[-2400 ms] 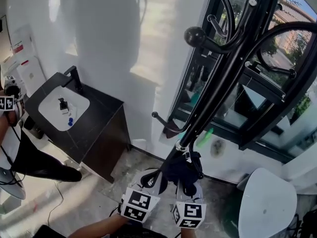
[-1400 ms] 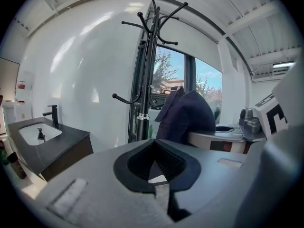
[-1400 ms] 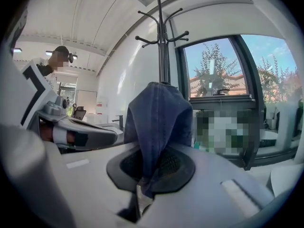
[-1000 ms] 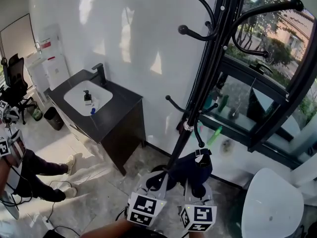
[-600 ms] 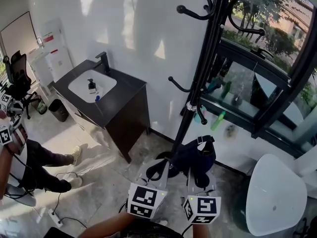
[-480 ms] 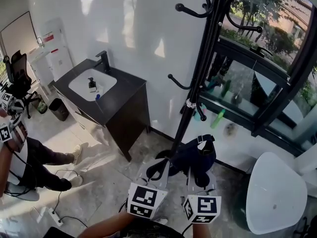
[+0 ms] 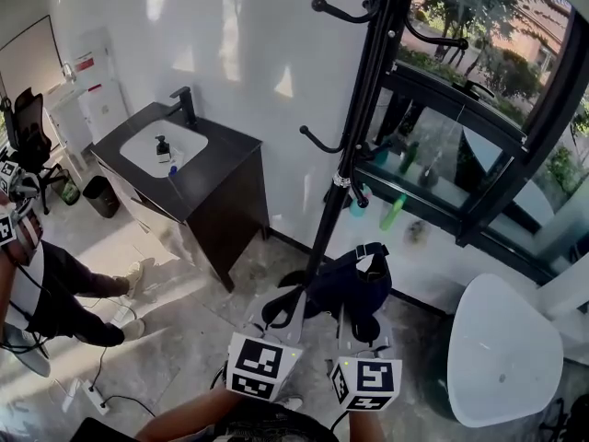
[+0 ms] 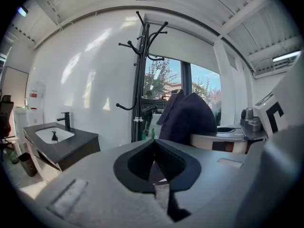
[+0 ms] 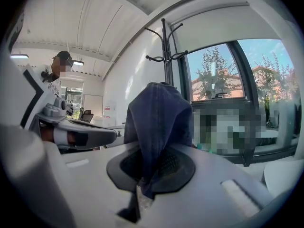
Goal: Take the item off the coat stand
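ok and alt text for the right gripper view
The right gripper is shut on a navy cloth that rises in front of the camera. Behind it a black coat stand stands by a white wall, its top hooks bare, with a window to the right.

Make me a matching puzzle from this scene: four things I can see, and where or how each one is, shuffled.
Things:
1. dark blue fabric item
2. tall black metal coat stand
3. white sink basin
4. left gripper

Places or states:
a. sunk in a black cabinet top
b. pinched in the right gripper
c. by the window, visible hooks bare
d. jaws together, empty

Pairs: 1-b, 2-c, 3-a, 4-d.
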Action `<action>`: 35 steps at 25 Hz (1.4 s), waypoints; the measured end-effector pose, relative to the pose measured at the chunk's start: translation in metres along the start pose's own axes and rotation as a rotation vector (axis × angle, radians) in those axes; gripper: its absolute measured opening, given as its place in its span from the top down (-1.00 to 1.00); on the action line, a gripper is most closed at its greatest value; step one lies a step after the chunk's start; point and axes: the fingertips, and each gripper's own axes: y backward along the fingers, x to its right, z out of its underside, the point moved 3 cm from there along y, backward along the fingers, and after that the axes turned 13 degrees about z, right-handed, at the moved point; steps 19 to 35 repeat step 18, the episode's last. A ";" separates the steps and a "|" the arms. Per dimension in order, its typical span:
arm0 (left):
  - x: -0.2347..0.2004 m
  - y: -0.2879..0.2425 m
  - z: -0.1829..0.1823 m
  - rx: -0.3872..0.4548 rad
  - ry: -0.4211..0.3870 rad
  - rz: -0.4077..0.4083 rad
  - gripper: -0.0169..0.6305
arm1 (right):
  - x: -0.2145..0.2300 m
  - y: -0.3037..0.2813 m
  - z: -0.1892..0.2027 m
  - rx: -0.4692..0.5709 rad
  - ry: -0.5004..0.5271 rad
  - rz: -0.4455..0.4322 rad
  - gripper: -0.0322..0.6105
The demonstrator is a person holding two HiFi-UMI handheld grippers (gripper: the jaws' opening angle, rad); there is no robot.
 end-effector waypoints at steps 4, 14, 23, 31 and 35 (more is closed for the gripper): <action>0.005 -0.001 0.000 -0.002 -0.004 0.004 0.94 | 0.002 0.002 0.000 0.004 0.000 0.002 0.85; 0.007 -0.007 0.002 -0.007 -0.006 0.014 0.94 | 0.004 0.003 0.001 0.000 0.006 0.008 0.85; 0.008 -0.009 0.002 -0.010 -0.010 0.021 0.94 | 0.005 0.003 0.002 -0.006 0.006 0.013 0.85; 0.008 -0.009 0.002 -0.010 -0.010 0.021 0.94 | 0.005 0.003 0.002 -0.006 0.006 0.013 0.85; 0.008 -0.009 0.002 -0.010 -0.010 0.021 0.94 | 0.005 0.003 0.002 -0.006 0.006 0.013 0.85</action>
